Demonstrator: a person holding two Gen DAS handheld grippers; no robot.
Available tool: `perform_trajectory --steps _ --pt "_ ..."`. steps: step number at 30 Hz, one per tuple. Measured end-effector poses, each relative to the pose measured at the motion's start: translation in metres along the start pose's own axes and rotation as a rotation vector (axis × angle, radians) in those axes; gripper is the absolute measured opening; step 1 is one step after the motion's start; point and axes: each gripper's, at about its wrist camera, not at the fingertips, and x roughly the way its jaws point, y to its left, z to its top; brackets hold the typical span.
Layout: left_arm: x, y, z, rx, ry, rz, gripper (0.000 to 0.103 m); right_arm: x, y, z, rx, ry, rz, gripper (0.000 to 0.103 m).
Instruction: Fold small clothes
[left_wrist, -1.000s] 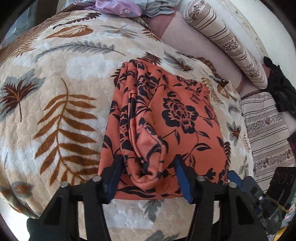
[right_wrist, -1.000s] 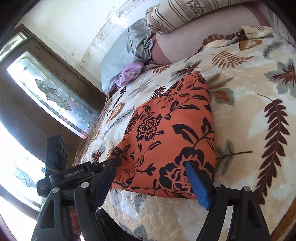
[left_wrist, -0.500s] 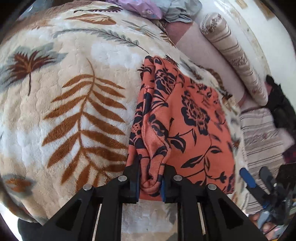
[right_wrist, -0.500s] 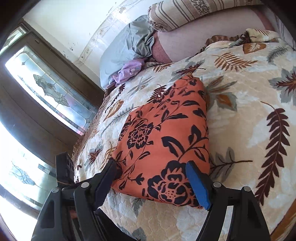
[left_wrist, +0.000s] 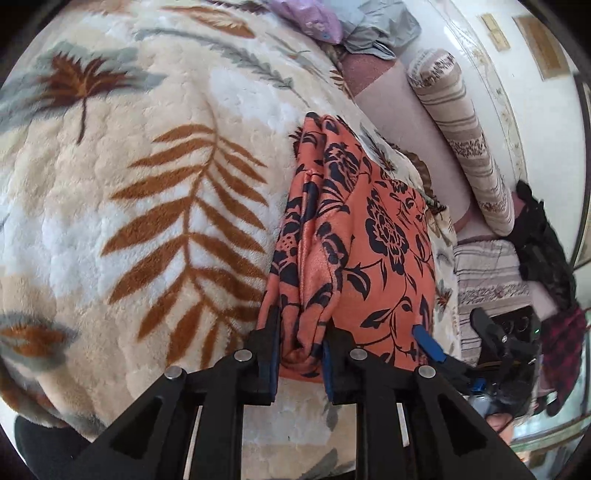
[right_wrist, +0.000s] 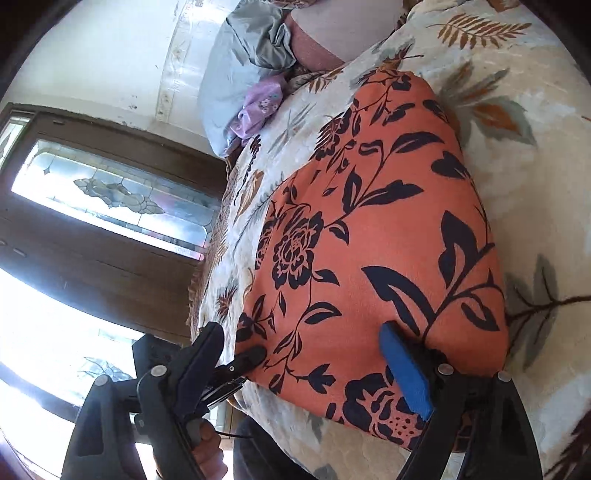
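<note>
The left gripper (left_wrist: 300, 354) is squeezed onto a bunched-up fold at the near edge of the cloth (left_wrist: 373, 254), with one black finger on each side of the fold. The right gripper (right_wrist: 314, 354) is spread wide. Its blue finger (right_wrist: 406, 373) rests on the top of the cloth near the near edge, and its other finger (right_wrist: 207, 347) hangs just past the cloth's left edge, not holding anything. In the right wrist view, the left gripper's tip (right_wrist: 251, 356) shows at the cloth's near left corner, and a hand (right_wrist: 207, 448) holds its handle below. The cloth is orange with dark flowers and leaves. It lies folded on the blanket (left_wrist: 155, 206), close to the blanket's near edge. The blanket is cream and fluffy, with brown and grey leaf shapes. At the far end of the blanket there is a purple cloth (right_wrist: 258, 107) and a grey cloth (right_wrist: 240, 55) bunched together. Past the blanket's far right side lies a long striped pillow (left_wrist: 461, 136). Beside the pillow's near end is a pile of dark clothes (left_wrist: 543, 240). A brown door with patterned glass (right_wrist: 110, 199) stands off to the blanket's left.
</note>
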Motion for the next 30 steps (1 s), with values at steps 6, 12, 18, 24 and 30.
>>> perform_trajectory --steps 6,12,18,24,30 --pt "-0.042 -0.005 0.001 0.002 -0.031 0.126 0.034 0.000 -0.001 0.000 -0.029 0.013 0.010 0.088" --pt "-0.074 -0.042 0.027 0.089 -0.144 0.157 0.034 0.000 -0.002 -0.002 -0.040 0.009 0.021 0.088" --pt "0.006 -0.096 0.050 0.257 -0.053 0.185 0.035 -0.004 -0.006 -0.001 -0.019 0.015 0.051 0.088" --pt "0.037 -0.058 0.048 0.189 -0.008 0.316 0.049 -0.017 0.000 0.022 0.057 0.073 0.097 0.089" --pt "0.035 -0.055 0.046 0.217 -0.015 0.321 0.052 0.016 -0.014 0.094 0.070 0.055 0.105 0.089"
